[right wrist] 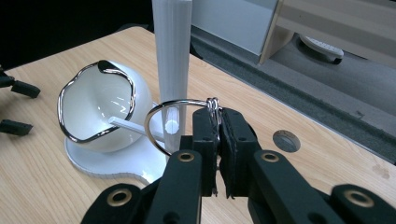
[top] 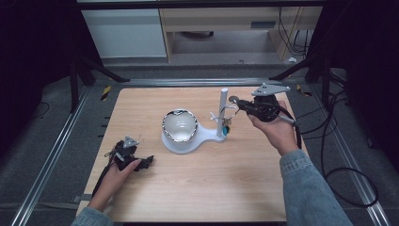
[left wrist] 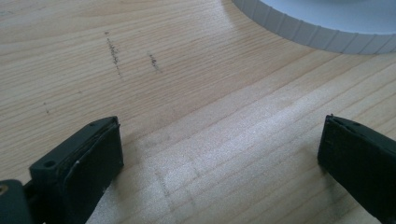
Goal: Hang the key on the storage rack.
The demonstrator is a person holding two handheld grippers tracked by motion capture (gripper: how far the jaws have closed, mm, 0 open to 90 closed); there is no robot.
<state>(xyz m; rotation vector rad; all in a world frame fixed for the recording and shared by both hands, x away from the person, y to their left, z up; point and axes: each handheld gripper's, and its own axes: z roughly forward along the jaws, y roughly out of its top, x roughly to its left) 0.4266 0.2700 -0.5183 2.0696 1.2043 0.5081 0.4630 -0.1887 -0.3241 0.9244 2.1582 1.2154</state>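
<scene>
Right gripper [right wrist: 218, 140]: jaws pinched shut on a metal key ring [right wrist: 180, 123], holding it edge-on so the loop faces the white stand's post [right wrist: 172, 60] just ahead, likely to hook it on the side peg [right wrist: 135, 127]. Bowl [right wrist: 100, 109] beyond-left. Left gripper [left wrist: 219, 154] rests wide open, empty, on the table [left wrist: 187, 84], out of the way.

A stand [top: 188, 141] is set in the middle of the counter [top: 226, 183]. A bowl [top: 179, 125] is placed on the left part of the stand, and a pole [top: 222, 113] is set up on its right part. A ring [right wrist: 166, 122] is held just right of the pole by the right gripper [top: 244, 106]. The left gripper [top: 141, 162] is rested on the counter, near and to the left of the stand.
</scene>
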